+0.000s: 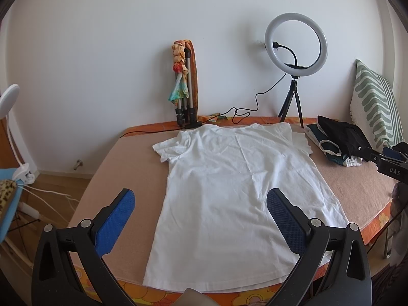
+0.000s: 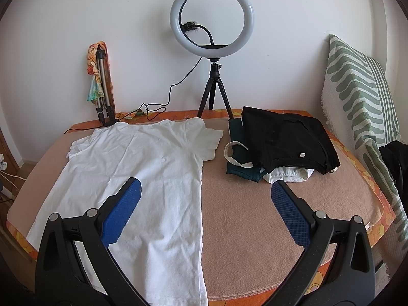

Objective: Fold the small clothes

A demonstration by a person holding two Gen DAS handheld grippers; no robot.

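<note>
A white T-shirt [image 1: 229, 186] lies flat on the pink blanket, neck toward the wall and hem toward me; the right wrist view shows the white T-shirt [image 2: 142, 178] on the left half of the bed. My left gripper [image 1: 200, 196] hovers open above the shirt's lower part, nothing between its blue pads [image 1: 117, 219]. My right gripper [image 2: 205, 186] is open too, above the shirt's right edge and bare blanket. The right gripper's body [image 1: 390, 164] shows at the far right of the left wrist view.
A pile of dark and white clothes [image 2: 280, 148] sits right of the shirt. A ring light on a tripod [image 2: 213, 51], a folded tripod with scarves [image 2: 100, 81] and a cable stand along the wall. A striped cushion [image 2: 362, 94] leans at right. Pink blanket [image 2: 255, 216] covers the bed.
</note>
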